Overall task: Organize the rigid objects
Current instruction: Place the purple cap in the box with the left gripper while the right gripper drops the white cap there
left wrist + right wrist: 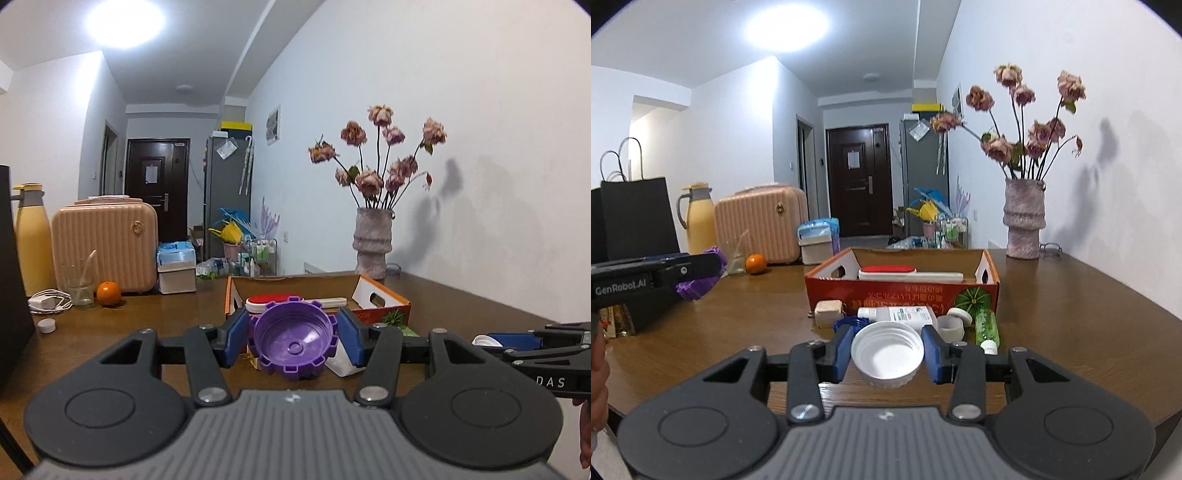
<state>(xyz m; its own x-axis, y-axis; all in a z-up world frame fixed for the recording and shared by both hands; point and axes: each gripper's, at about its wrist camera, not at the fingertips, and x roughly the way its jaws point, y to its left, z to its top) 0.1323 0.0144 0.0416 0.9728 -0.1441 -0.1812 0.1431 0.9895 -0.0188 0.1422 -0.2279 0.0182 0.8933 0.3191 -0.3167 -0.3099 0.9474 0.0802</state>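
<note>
Left claw [293, 338] pinches the purple notched cap [293, 341], open side toward the lens; right claw [886, 354] grips the white screw cap [886, 352] likewise. The orange cardboard box [905, 291] sits dead ahead, mid-frame, its long side across the view. The right claw looks nearer to it, probably — fisheye makes that hard to call.

"GenRobot.AI" printed white on the left gripper [701, 275] at left of the right-wrist frame; "DAS" readable on the right gripper [491, 341], lower right of the left-wrist frame.
</note>
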